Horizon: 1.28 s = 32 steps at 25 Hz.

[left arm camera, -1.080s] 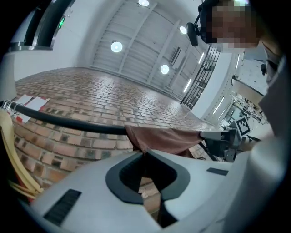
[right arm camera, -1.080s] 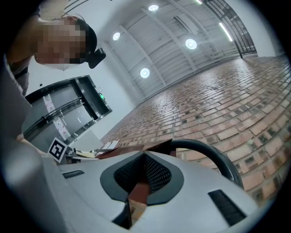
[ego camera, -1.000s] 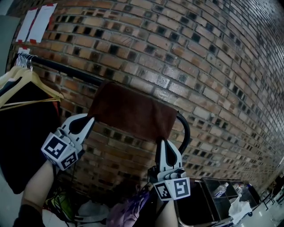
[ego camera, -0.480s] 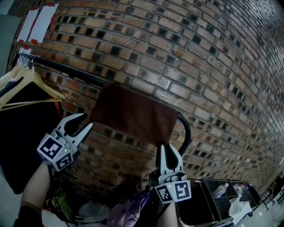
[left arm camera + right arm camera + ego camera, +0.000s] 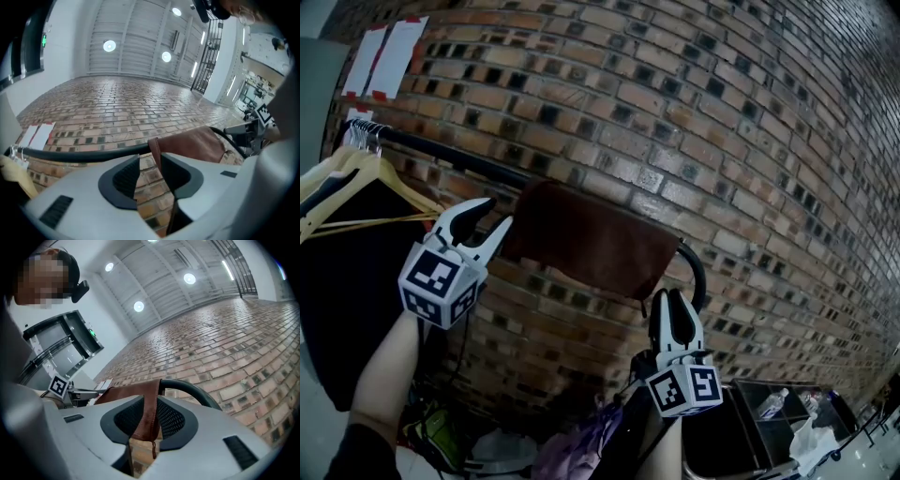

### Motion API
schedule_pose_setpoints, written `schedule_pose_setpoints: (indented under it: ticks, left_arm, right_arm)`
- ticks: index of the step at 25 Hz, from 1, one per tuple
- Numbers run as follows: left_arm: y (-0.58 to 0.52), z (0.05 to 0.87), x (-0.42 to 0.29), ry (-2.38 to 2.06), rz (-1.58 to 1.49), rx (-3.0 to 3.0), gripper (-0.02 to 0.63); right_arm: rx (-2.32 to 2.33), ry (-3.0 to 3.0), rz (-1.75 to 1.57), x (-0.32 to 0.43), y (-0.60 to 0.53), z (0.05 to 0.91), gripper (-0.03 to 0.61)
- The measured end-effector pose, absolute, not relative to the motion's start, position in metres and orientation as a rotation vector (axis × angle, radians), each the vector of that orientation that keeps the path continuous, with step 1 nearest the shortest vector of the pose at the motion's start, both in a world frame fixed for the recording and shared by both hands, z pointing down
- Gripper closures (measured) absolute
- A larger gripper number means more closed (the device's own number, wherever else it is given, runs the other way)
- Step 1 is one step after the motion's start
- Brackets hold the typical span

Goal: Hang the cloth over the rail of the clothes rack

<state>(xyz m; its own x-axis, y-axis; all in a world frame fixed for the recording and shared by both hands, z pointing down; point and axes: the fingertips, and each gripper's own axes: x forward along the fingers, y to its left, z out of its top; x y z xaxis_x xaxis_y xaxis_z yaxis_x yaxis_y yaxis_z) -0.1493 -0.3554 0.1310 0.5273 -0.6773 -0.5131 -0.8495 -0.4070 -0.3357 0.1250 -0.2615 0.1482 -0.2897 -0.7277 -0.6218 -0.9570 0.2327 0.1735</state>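
The cloth (image 5: 595, 246) is draped over the rail (image 5: 441, 155), with an edge seen between each pair of fingers. Both have just been opened, the left gripper (image 5: 494, 213) wide and the right gripper (image 5: 672, 296) partway, and nothing is clamped.

Head camera faces the brick wall (image 5: 722, 112); all 3 views share the cloth (image 5: 600, 244).

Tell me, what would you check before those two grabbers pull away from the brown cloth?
1. Brown cloth draped over the rail: ok.
2. Left gripper let go: ok; jaws have just opened wide, cloth edge between them unpinched.
3. Right gripper let go: ok, narrowly; jaws have just been opening, cloth hangs between them.
4. Cloth even front and back: cannot tell.
5. Wooden hangers clear of cloth: ok.
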Motion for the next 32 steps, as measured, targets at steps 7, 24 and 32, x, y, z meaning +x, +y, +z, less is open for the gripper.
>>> schedule_pose_setpoints:
  ticks: [7, 24, 32]
  left_arm:
    - [-0.349, 0.105, -0.127, 1.390, 0.130, -1.788, 0.439]
    - [-0.366, 0.090, -0.103, 1.361, -0.132, -1.729, 0.568]
    - [-0.361, 0.058, -0.105, 1.109, 0.138, -2.443, 0.572]
  right_arm:
    - [-1.542, 2.112, 0.789, 0.110, -0.264, 0.145, 0.511]
    - [-1.464, 2.114, 0.858, 0.106, -0.247, 0.138, 0.511]
    - [-1.493, 2.140, 0.822, 0.110, -0.261, 0.136, 0.508]
